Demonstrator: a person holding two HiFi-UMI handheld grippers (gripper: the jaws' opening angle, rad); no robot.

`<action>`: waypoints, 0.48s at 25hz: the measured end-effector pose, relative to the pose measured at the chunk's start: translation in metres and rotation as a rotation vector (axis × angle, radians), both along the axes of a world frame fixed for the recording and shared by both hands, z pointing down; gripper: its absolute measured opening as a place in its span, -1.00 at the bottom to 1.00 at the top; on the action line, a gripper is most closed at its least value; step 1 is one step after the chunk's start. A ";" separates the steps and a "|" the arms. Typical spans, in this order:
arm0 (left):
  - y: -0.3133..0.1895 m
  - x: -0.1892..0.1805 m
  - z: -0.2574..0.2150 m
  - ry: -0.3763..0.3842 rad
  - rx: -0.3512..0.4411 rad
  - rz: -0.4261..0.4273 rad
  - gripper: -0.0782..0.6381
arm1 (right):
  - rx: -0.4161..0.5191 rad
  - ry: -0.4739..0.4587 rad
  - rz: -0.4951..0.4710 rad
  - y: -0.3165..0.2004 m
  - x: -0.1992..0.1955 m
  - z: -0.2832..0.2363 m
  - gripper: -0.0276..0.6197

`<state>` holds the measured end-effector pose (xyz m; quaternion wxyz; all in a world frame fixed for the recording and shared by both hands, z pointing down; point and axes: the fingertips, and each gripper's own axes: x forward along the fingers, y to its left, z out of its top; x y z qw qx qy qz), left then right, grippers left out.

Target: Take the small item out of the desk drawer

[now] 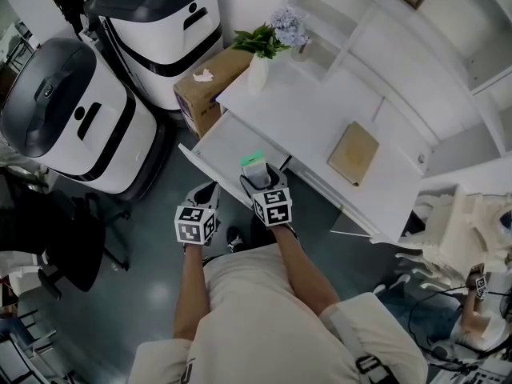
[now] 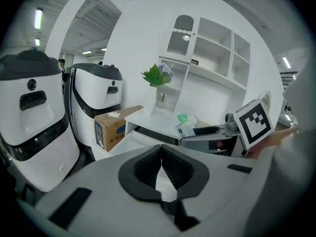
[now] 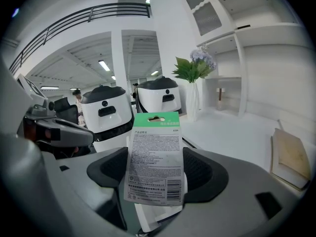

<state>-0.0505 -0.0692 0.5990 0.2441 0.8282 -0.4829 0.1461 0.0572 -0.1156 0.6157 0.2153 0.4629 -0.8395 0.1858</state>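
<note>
The small item is a flat pack (image 1: 253,164) with a green top and printed back. My right gripper (image 1: 258,176) is shut on it and holds it upright above the open white desk drawer (image 1: 222,141). In the right gripper view the pack (image 3: 155,157) stands between the dark pads (image 3: 202,174) and hides the gap. My left gripper (image 1: 206,192) hangs just left of the right one, over the drawer's front edge. Its pads (image 2: 173,167) meet, with nothing between them. The left gripper view also shows the right gripper (image 2: 210,132) with the pack (image 2: 184,124), and the drawer (image 2: 129,140) below.
Two large white-and-black machines (image 1: 76,118) (image 1: 164,26) stand left of the white desk (image 1: 320,110). A cardboard box (image 1: 206,86) sits beside the drawer. A vase with a plant (image 1: 260,54) and a tan book (image 1: 354,152) are on the desk. White shelves (image 1: 384,30) rise behind.
</note>
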 end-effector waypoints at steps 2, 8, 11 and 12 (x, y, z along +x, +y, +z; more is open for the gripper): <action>0.001 0.000 0.000 0.000 -0.002 0.000 -0.73 | -0.005 -0.004 -0.002 0.001 0.000 0.001 0.22; -0.001 0.002 -0.002 -0.008 0.004 0.006 -0.73 | -0.007 -0.007 -0.015 0.001 -0.001 0.000 0.22; -0.001 0.003 -0.002 -0.014 0.008 0.011 -0.73 | -0.005 -0.007 -0.015 0.000 -0.001 -0.001 0.22; -0.002 0.003 -0.003 -0.014 0.009 0.012 -0.73 | -0.003 -0.009 -0.014 0.000 -0.001 -0.001 0.22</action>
